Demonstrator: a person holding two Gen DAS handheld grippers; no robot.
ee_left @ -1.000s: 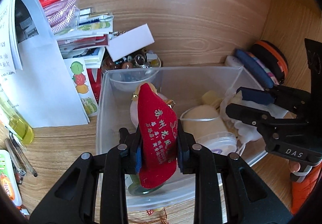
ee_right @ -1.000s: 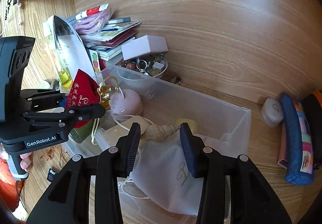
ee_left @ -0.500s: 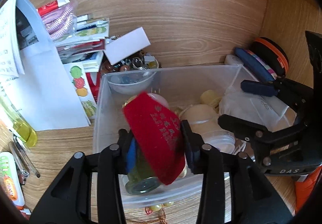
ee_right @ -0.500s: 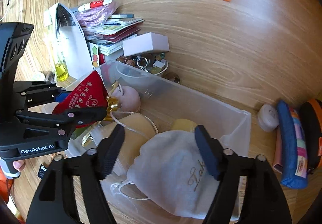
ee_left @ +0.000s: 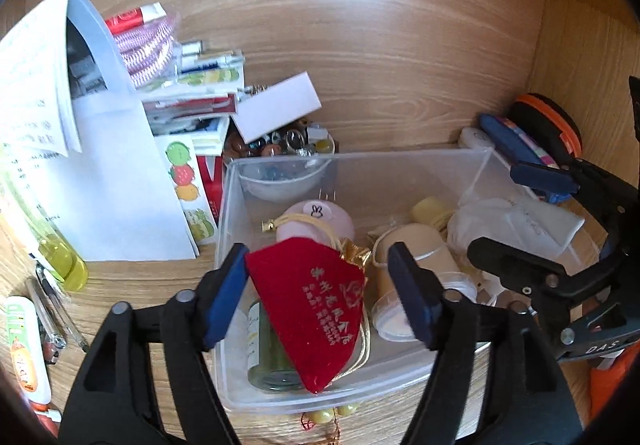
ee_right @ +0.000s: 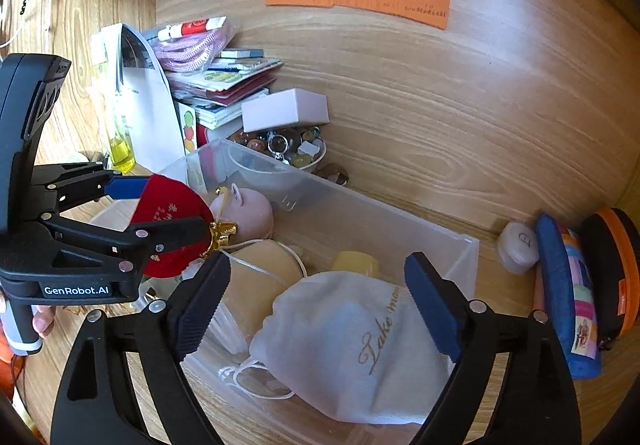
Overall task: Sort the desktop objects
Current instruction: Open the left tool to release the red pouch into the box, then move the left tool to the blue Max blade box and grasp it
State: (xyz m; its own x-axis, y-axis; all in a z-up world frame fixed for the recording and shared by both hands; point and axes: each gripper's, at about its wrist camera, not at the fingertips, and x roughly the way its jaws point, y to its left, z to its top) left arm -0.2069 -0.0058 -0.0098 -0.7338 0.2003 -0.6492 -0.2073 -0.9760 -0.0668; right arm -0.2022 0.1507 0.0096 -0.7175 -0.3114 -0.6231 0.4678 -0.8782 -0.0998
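A clear plastic bin (ee_left: 400, 161) (ee_right: 440, 241) stands on the wooden desk. A red pouch (ee_left: 316, 301) (ee_right: 168, 213) with gold writing and a gold cord lies tilted in its left end, over a green bottle (ee_left: 268, 349). My left gripper (ee_left: 320, 289) is open above the pouch, jaws spread on either side, no longer gripping it. My right gripper (ee_right: 316, 297) is open above a white drawstring bag (ee_right: 352, 341) (ee_left: 516, 221) at the bin's right end. The bin also holds a pink round item (ee_left: 316, 217), a beige jar (ee_left: 412, 269) and a yellow piece (ee_right: 356, 263).
A pile of papers and booklets (ee_left: 100, 149) leans at the left, with a white box (ee_right: 284, 111) over a bowl of beads (ee_right: 288, 149). A yellow bottle (ee_left: 64, 261) and pens lie front left. A blue pencil case (ee_right: 564, 293) and orange-rimmed case (ee_right: 616, 265) stand right.
My left gripper has opened and let the red pouch drop into the bin. My right gripper has opened wide, leaving the white bag in the bin.
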